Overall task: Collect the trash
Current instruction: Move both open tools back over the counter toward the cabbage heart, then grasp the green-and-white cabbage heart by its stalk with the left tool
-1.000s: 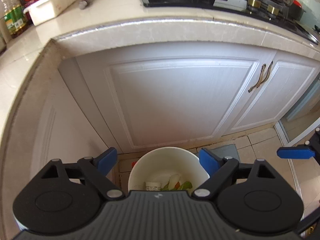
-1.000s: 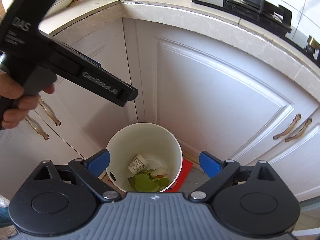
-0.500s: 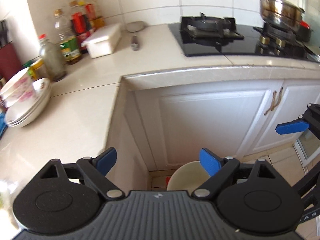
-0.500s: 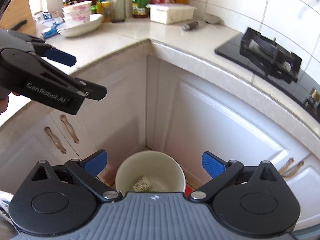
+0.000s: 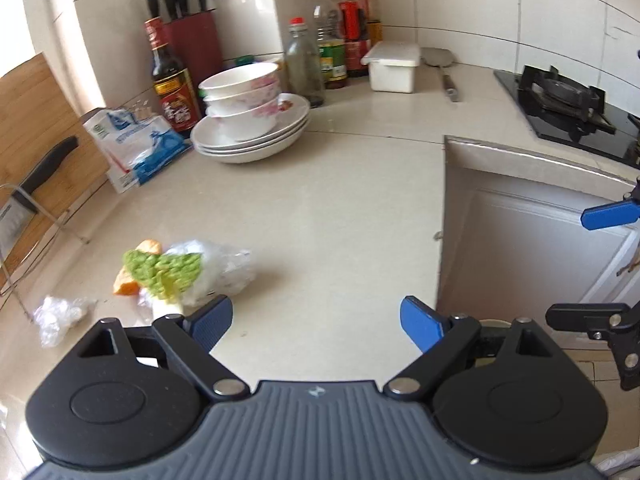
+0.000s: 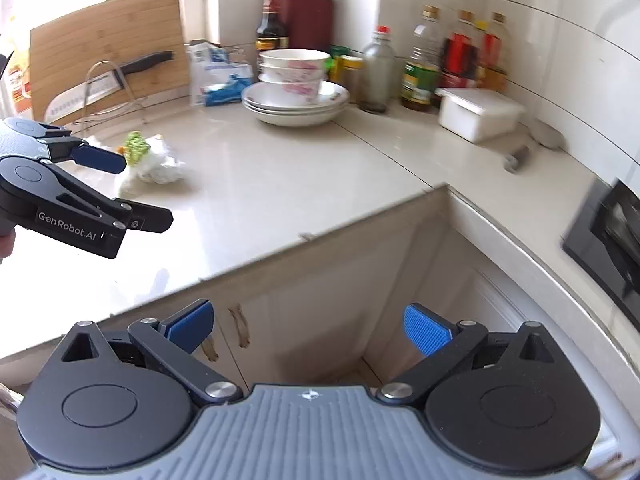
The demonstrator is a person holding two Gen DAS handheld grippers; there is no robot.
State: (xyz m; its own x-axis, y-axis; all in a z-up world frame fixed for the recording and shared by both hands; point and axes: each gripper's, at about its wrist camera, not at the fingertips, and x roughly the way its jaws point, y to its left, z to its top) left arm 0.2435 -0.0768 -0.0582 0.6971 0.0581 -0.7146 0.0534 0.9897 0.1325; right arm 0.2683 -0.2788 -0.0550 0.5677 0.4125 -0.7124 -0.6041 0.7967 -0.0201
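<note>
Views from both wrist cameras are swinging away from the white bin on the floor, which filled them a second ago, and are now taking in the countertop (image 5: 340, 208). That shift is suggesting one drop is done and the person is heading back for more rubbish.

The left gripper (image 5: 316, 322) is hovering over the counter with its blue pads spread wide and nothing between them. The right gripper (image 6: 310, 326) is hanging out past the counter edge, above the cabinet doors (image 6: 320, 304), its jaws likewise wide apart and empty.

What is waiting to be collected is lying on the counter just ahead and to the left of the left gripper: a crumpled clear plastic bag (image 5: 224, 266) with a green leafy scrap (image 5: 164, 270) lying against it and an orange peel piece (image 5: 126, 286) touching the leaf. A smaller plastic wad (image 5: 60, 316) is sitting apart, further left. In the right wrist view the same pile is showing just beyond the left gripper's fingertips.

The stacked bowls and plates (image 5: 250, 120), the bottles and the blue-and-white packet (image 5: 134, 142) are standing well behind the pile and appear to be no part of the job. The left gripper is looking best placed to take the bag and leaf next.
</note>
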